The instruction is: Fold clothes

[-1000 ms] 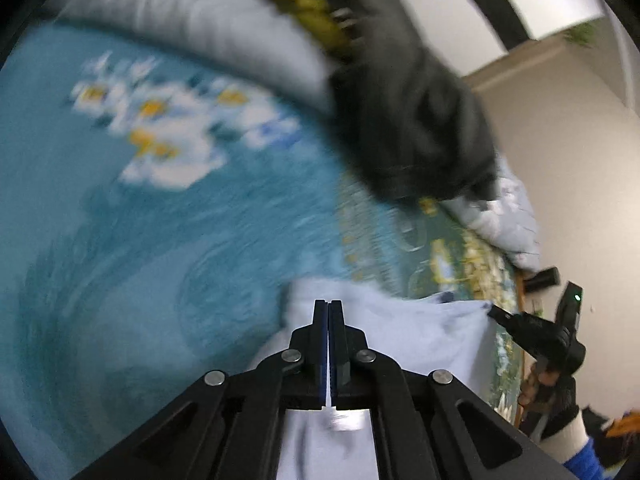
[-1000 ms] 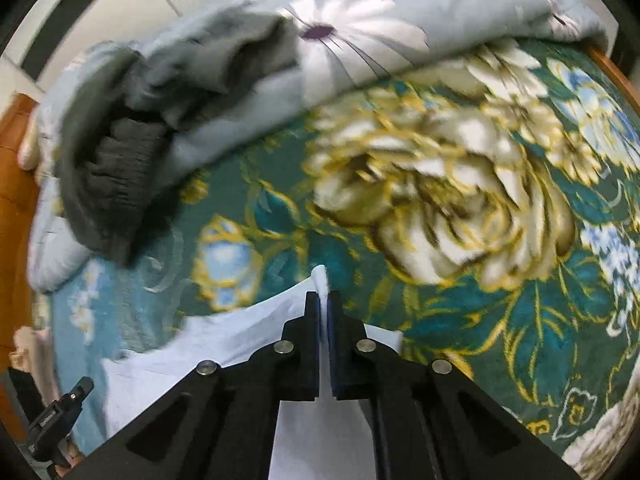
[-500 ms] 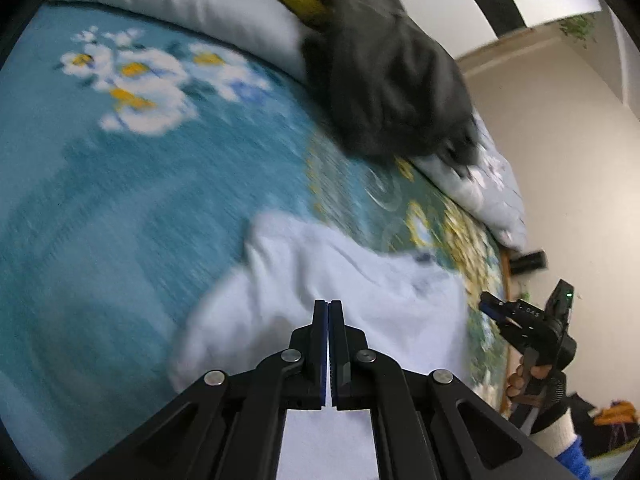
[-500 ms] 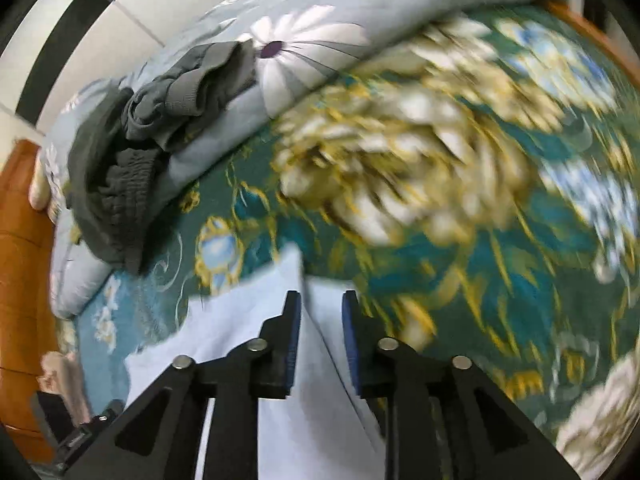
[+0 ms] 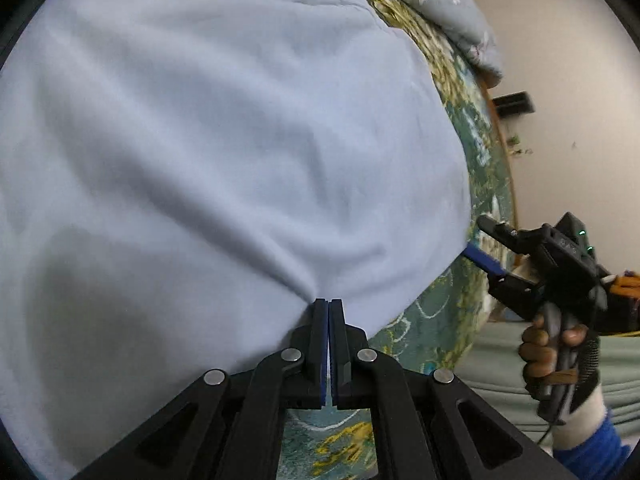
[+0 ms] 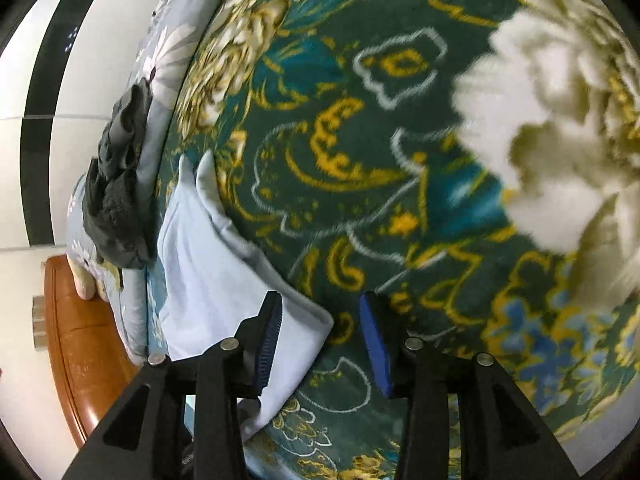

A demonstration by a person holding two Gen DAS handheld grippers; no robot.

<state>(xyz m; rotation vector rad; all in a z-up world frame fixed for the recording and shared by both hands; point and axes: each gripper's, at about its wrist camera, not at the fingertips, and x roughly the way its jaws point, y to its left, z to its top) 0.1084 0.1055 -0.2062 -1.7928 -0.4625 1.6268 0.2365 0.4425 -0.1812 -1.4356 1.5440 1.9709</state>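
A pale blue garment (image 5: 224,148) lies spread on the green floral bedspread (image 5: 424,336) and fills most of the left wrist view. My left gripper (image 5: 328,308) is shut on its near edge, the cloth puckering at the tips. In the same view my right gripper (image 5: 478,240) stands open beside the garment's right corner, held by a person's hand (image 5: 552,352). The right wrist view shows my right gripper (image 6: 320,312) open, its left finger over the garment's corner (image 6: 224,280), with the corner lying loose between the fingers.
A dark grey pile of clothes (image 6: 116,188) lies on a pale floral quilt (image 6: 160,64) at the far side of the bed. A wooden headboard (image 6: 76,340) stands at the left. The bedspread (image 6: 400,160) runs on to the right. A wall (image 5: 560,80) is beyond the bed.
My right gripper has opened and let go of the garment's corner. My left gripper, still shut, has pulled the cloth back so the garment now lies spread across its view.
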